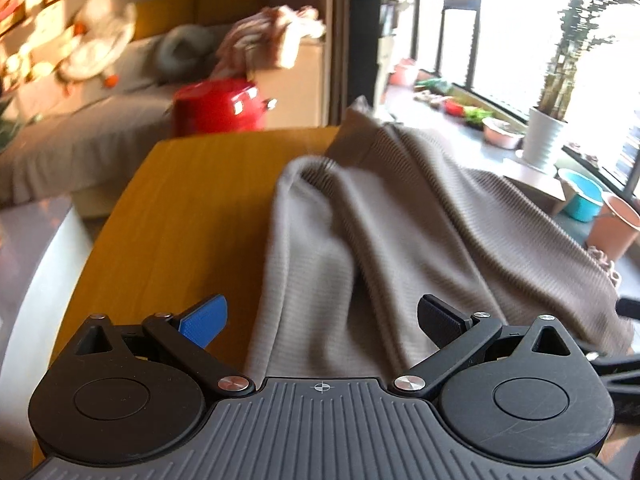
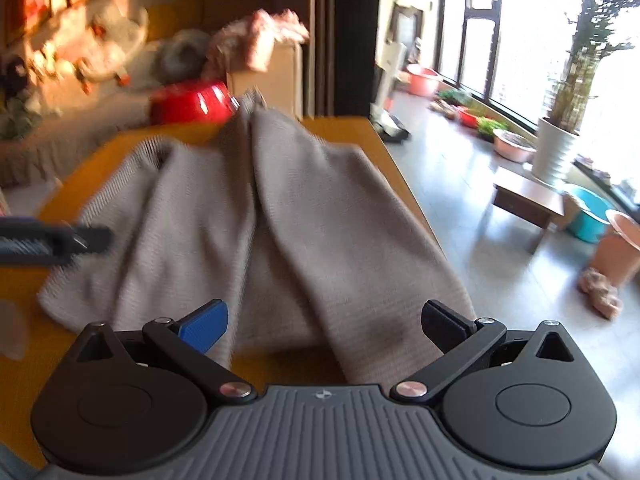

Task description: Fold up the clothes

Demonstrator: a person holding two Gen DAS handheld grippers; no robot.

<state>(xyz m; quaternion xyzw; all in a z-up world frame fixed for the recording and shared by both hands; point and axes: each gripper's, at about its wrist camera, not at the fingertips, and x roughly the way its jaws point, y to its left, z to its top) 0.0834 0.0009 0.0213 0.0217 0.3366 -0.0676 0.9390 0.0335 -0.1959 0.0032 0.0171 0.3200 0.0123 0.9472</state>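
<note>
A taupe ribbed knit garment (image 1: 392, 232) lies rumpled in long folds on a yellow wooden table (image 1: 180, 216). My left gripper (image 1: 322, 320) is open over the garment's near edge, its blue pad above bare wood and its black pad above cloth. In the right wrist view the same garment (image 2: 280, 216) stretches away over the table (image 2: 24, 320), and my right gripper (image 2: 324, 324) is open just above its near end, holding nothing. The left gripper's black tip (image 2: 60, 240) shows at the garment's left edge.
A grey sofa (image 1: 80, 140) and a red pot (image 1: 220, 108) stand beyond the table's far end. To the right, the floor holds a white plant pot (image 2: 554, 152), a low wooden stool (image 2: 528, 200), a blue basin (image 2: 588, 216) and pink buckets.
</note>
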